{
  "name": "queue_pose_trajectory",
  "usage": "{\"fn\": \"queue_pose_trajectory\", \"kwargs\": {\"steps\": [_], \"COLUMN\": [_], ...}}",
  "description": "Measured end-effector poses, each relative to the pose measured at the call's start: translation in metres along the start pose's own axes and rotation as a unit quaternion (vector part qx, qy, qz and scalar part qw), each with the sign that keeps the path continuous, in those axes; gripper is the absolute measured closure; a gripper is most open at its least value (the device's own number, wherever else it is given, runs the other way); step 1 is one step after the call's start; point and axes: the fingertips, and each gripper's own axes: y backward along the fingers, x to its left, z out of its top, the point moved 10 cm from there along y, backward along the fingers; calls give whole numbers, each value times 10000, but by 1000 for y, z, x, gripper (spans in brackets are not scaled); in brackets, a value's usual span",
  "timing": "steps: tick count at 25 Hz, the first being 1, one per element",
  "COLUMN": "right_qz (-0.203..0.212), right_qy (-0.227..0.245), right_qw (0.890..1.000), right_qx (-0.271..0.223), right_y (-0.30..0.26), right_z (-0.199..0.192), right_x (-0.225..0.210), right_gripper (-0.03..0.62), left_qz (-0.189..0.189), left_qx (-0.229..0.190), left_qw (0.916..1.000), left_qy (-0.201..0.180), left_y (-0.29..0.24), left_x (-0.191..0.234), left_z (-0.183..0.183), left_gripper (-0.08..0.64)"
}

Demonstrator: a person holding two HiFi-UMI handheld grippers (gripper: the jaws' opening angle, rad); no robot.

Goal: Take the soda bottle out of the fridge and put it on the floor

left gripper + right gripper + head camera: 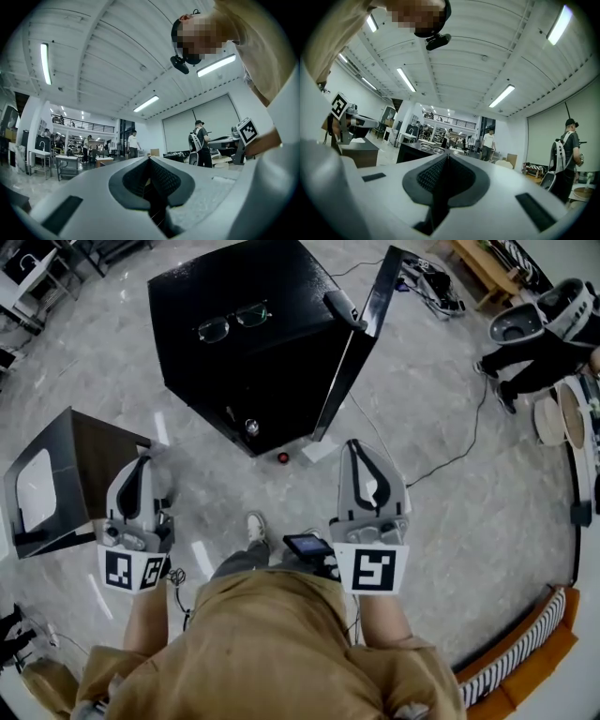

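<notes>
Left tool (141, 461) and right tool (356, 444) both clenched on nothing, side by side in the lower half of the frame, above grey floor (441, 521). Black fridge (272, 371) at upper centre, door (364, 338) open on its right side, glasses (234, 321) on top. Soda bottle not surely made out: only a small pale round spot (251, 427) low at the fridge's near corner, perhaps a cap seen end-on. Long axis and heading impossible to tell.
</notes>
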Motion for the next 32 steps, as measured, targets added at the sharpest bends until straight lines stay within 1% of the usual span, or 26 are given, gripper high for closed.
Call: {"fn": "queue_pose_trajectory", "kwargs": {"steps": [7, 12, 18, 25, 32], "right_qz": [167, 135, 88, 172, 130], "right_qy": [-17, 40, 3, 24, 88], "right_qw": [9999, 9999, 10000, 9998, 9999], "right_qx": [10, 38, 24, 29, 56], "right_y": [-5, 0, 3, 1, 5], "right_z": [-7, -1, 4, 8, 9], "right_x": [11, 16, 25, 36, 38], "right_gripper": [591, 590, 591, 590, 589], "left_qz": [18, -29, -158, -141, -214], "left_qx": [11, -9, -52, 17, 15], "left_qw": [10000, 10000, 9999, 9998, 9997], "left_qy": [-36, 0, 44, 104, 132], "left_y": [3, 5, 5, 12, 13], "left_x": [4, 8, 8, 16, 15], "left_z": [-3, -3, -3, -7, -10], "left_gripper": [558, 558, 558, 558, 558]}}
